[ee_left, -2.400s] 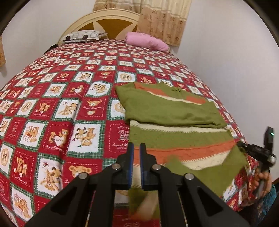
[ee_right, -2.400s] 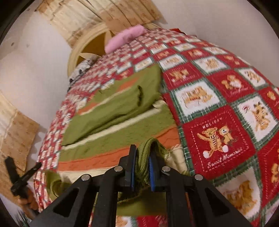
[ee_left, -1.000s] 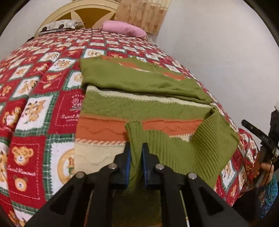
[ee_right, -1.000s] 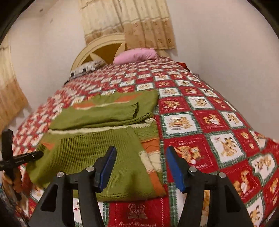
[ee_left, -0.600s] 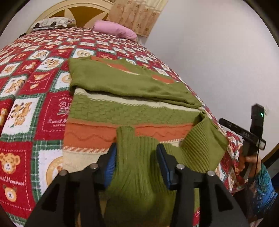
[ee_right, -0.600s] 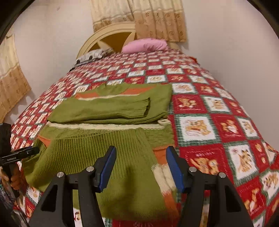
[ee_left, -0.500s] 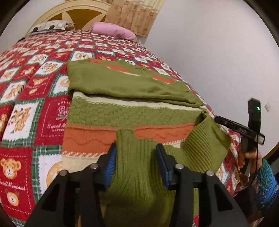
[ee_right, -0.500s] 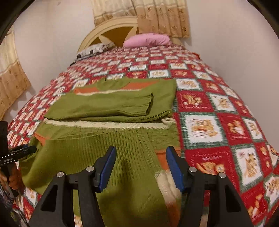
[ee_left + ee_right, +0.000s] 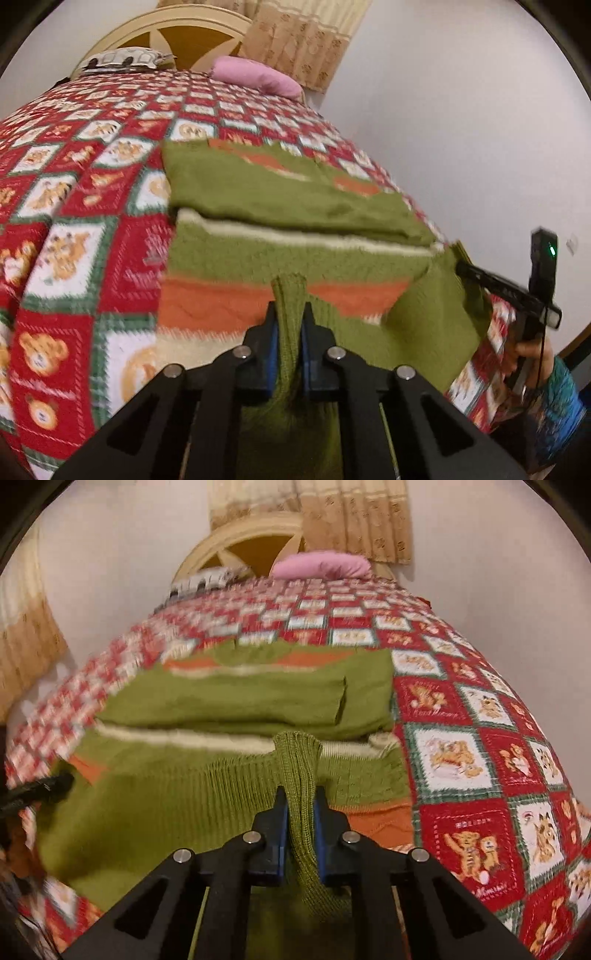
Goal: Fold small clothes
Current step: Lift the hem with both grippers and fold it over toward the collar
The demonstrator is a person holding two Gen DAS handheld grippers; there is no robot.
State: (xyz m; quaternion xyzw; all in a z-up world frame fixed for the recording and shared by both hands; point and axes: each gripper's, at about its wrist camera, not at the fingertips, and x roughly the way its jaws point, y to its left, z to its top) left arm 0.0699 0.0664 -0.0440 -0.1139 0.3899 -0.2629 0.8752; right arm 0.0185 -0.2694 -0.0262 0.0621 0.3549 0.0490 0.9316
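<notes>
A: Condition of the left gripper (image 9: pixel 287 332)?

B: Its jaws have just been closing and are now clamped on a pinched ridge of ribbed green knit. This fabric is the folded-up hem of the sweater (image 9: pixel 288 254), and it stands up between the blue pads (image 9: pixel 272 341).

A: And the right gripper (image 9: pixel 300 814)?

B: Same condition. Its jaws have just been closing, and a bunched fold of the sweater (image 9: pixel 229 701) hem sits pressed between them, rising above the fingertips.

A: Position of the garment?

B: It lies flat on the bedspread (image 9: pixel 74 206), a red, green and white quilt printed with teddy bears. The body shows green, cream and orange bands. Both sleeves (image 9: pixel 229 701) are folded across the chest, one laid over the other. The ribbed hem is turned up over the lower orange band, and each gripper holds one end of it.

A: Surroundings?

B: In the left wrist view, the right gripper's body (image 9: pixel 517 291) and the hand holding it (image 9: pixel 528 350) show at the right edge of the bed. Further back are a pink pillow (image 9: pixel 255 75), a patterned pillow (image 9: pixel 125 61), a rounded headboard (image 9: pixel 177 29) and beige curtains (image 9: pixel 299 40). Both views are motion-blurred.
</notes>
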